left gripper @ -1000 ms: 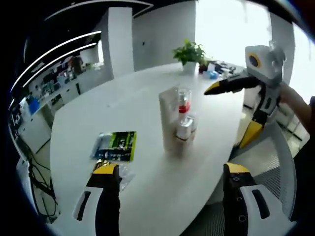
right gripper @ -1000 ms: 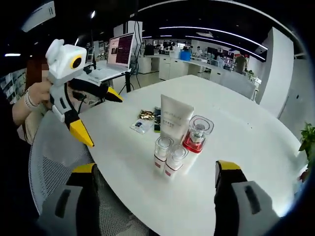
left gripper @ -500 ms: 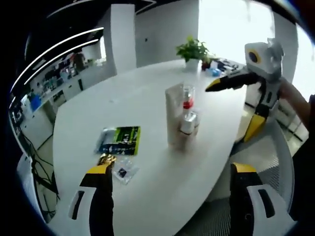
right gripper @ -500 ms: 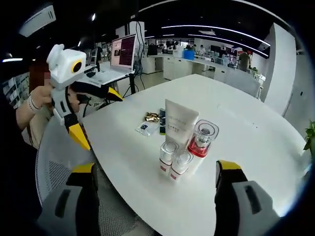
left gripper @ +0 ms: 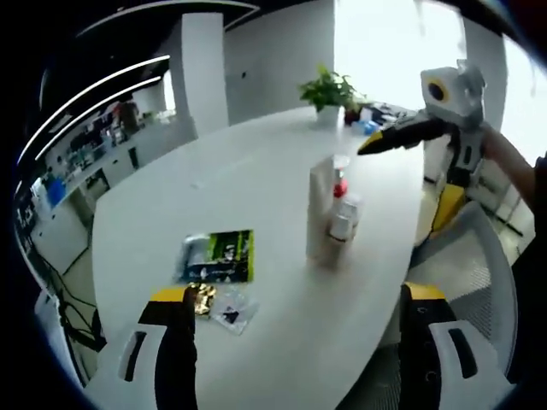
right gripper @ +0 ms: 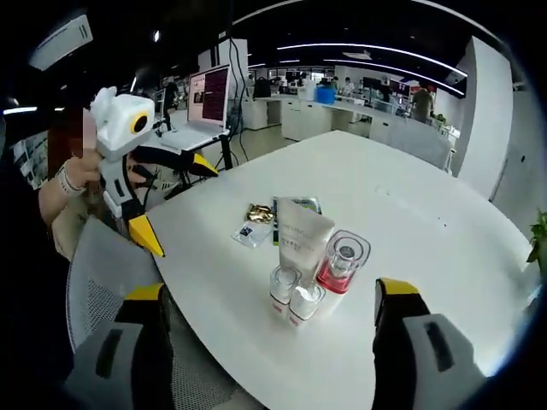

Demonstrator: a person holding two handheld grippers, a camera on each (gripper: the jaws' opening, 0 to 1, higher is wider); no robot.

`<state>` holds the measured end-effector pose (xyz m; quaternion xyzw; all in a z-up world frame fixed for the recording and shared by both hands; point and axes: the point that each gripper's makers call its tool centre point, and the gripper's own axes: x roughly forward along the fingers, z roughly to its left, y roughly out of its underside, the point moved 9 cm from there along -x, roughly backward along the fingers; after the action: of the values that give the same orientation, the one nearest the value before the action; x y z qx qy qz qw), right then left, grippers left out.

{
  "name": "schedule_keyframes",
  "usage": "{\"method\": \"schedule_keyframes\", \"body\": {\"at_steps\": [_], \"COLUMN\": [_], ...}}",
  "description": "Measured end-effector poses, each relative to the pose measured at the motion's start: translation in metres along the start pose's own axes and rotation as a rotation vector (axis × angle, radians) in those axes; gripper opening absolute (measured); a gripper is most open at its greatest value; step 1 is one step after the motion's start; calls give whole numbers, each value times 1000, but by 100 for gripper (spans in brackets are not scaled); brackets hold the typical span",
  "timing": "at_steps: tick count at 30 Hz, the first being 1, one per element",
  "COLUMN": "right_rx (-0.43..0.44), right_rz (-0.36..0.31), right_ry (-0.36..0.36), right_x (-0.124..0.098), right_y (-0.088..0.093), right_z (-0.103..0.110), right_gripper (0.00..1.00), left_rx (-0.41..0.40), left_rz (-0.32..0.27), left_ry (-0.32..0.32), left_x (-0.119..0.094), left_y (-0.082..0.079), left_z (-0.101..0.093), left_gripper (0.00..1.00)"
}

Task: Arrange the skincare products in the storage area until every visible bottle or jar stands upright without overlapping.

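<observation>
Four skincare products stand in a tight cluster near the worktop [right gripper: 444,256] edge closest to the person: a white tube [right gripper: 301,242] on its cap, a clear bottle with red liquid [right gripper: 341,264] just beside it, and two small clear-capped bottles [right gripper: 293,296] in front, touching or nearly touching each other. In the left gripper view the same white tube [left gripper: 320,209] hides most of the small bottles [left gripper: 342,220], so any overlap is better judged from the right gripper view. All four look upright.

Both tools are spread and pinch nothing. The right tool [right gripper: 269,329] hangs off the near edge facing the cluster; the left tool [left gripper: 299,333] looks along the worktop from the other side, with a green packet [left gripper: 220,256], a gold sachet [left gripper: 202,298] and a clear sachet [left gripper: 232,314] lying flat just ahead of it.

The step in hand looks like a check of spacing, or the opening of a small gap between the two small bottles. For that, bring the right tool in low and square to one bottle, close on its body below the cap, and slide or lift it only a little away from the tube. Keep the other jaw clear of the red bottle, which stands very close. A tall tube resting on its cap will likely tip at a light knock, so approach from the side away from it.
</observation>
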<state>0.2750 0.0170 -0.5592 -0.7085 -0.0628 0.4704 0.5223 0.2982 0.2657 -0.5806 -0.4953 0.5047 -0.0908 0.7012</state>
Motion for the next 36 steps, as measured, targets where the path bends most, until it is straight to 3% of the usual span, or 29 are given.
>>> {"method": "schedule_keyframes", "body": {"at_steps": [7,8,9,14,17,26,30,36], "right_rx": [12,2,-1,1,-11,-44,-43,-12], "right_rz": [-1,-1,-3,-13,22,88,111,143], "right_ry": [-20,-16,-18,-43,-63,-116,-137,-158], "right_x": [-2,-2,-2,4,13,47,63,86], "right_y": [-35,-40,-44,-69,-80,-108,-113,-112], "right_z": [-11,-14,-16,-27,-35,-55,-68,-86], "right_gripper": [98,96,93,85,79,61,52,46], "left_rx": [1,1,-21,-19,-40,-75,-101,-137], "left_rz": [-21,-27,-40,-26,-37,-28,-19,-13], "left_ry": [45,55,109,104,120,138,154,173], "left_x": [1,2,5,11,13,25,35,47], "left_y": [-5,-5,-5,0,2,12,18,23], "left_z": [28,28,31,43,52,64,71,77], "left_gripper": [97,97,97,97,97,97,97,97]}}
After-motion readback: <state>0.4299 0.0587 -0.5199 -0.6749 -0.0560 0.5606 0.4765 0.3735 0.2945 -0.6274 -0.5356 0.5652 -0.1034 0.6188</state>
